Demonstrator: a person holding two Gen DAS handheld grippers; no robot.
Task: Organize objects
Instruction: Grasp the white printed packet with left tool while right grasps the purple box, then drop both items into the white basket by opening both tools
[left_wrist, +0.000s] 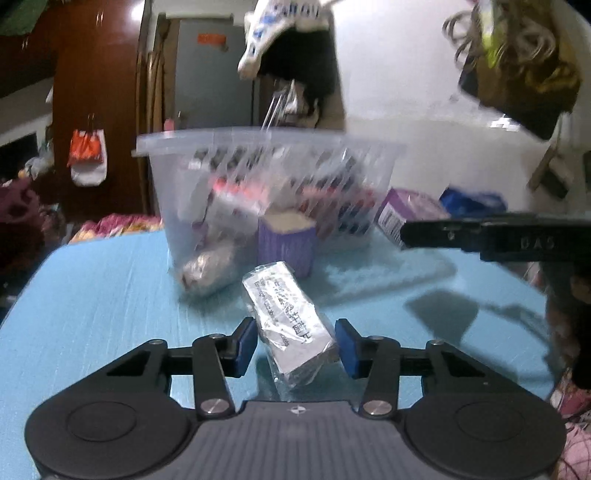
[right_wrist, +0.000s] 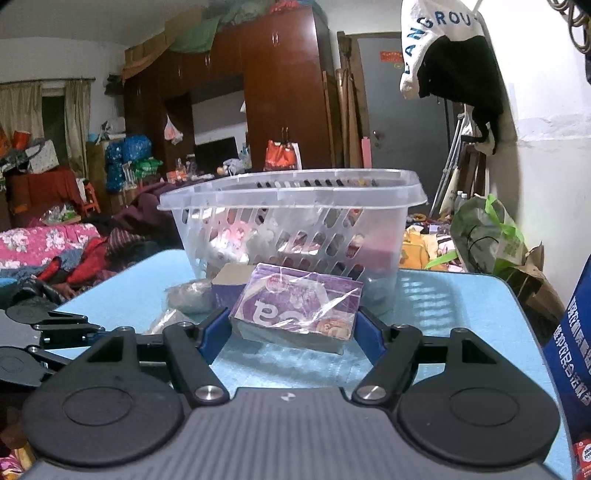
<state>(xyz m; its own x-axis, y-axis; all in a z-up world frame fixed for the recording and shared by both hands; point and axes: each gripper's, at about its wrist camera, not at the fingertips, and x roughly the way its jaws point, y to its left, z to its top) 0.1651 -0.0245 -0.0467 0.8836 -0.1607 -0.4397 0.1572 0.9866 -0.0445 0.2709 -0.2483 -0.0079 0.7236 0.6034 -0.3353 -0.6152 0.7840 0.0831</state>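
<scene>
A clear slotted plastic basket (left_wrist: 184, 146) (right_wrist: 413, 192) stands at the far side of the blue table and holds several items. My left gripper (left_wrist: 295, 341) is open, its blue pads on either side of a silver foil packet (left_wrist: 286, 317) that lies on the table, with small gaps. My right gripper (right_wrist: 293, 330) has its blue pads against both sides of a purple plastic-wrapped box (right_wrist: 295, 306) in front of the basket. The right gripper's arm (left_wrist: 498, 232) crosses the right of the left wrist view.
A small purple open-topped box (left_wrist: 286, 243) (right_wrist: 227, 286) and a crumpled silver bag (left_wrist: 207, 269) (right_wrist: 188, 295) lie by the basket. A blue box (right_wrist: 569, 350) stands at the table's right edge. The blue table (left_wrist: 92, 314) ends at a bed with clothes on the left.
</scene>
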